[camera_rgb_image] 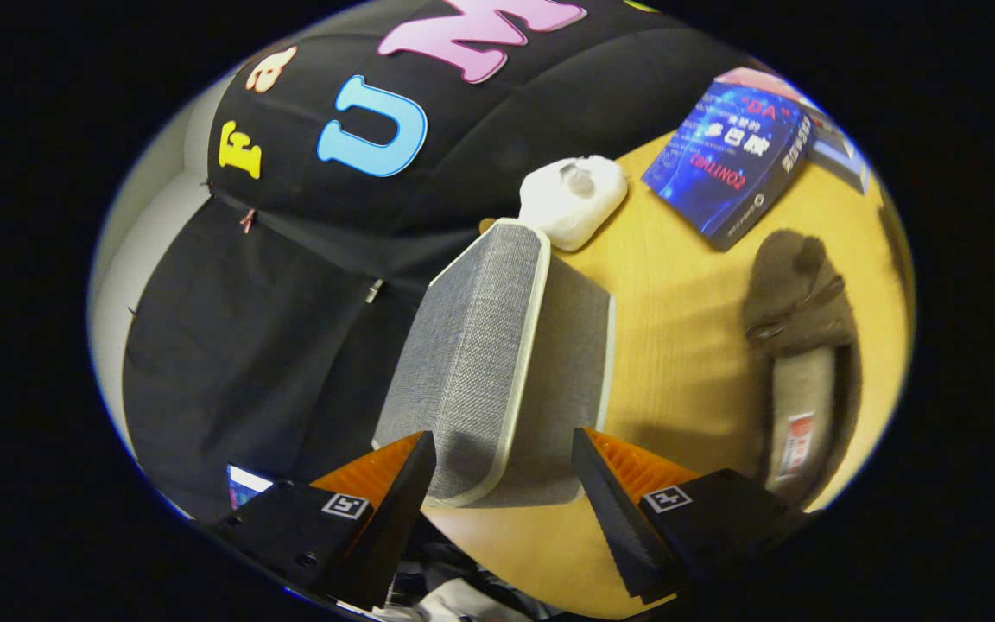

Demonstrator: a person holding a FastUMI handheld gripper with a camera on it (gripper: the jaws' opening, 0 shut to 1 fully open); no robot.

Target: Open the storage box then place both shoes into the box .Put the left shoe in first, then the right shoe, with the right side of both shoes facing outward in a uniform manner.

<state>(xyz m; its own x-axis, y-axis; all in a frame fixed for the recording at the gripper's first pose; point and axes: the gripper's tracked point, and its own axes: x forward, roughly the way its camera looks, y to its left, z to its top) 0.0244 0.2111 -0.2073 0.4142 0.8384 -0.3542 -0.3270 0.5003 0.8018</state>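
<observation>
Two fingers of the tongs (pixel 504 449) sit spread wide apart, gripping nothing; the near end of the grey fabric storage box (pixel 497 363) lies in the gap between the tips, not pressed by either finger as far as can be seen. Box has pale trim along its edges, looks tilted in this view, and stretches away ahead of the tongs on the yellow wooden surface (pixel 679 345); whether its lid is open or closed, can't tell. Right of the tongs, near the right finger and apart from the box, a brown fuzzy shoe (pixel 800 345) lies on the surface, opening with light lining and a label toward the tongs, toe pointing away. Beyond the box's far end, a white fluffy shoe (pixel 573 200), just beside the box. Further right and beyond, a blue book (pixel 726 164) lies flat.
</observation>
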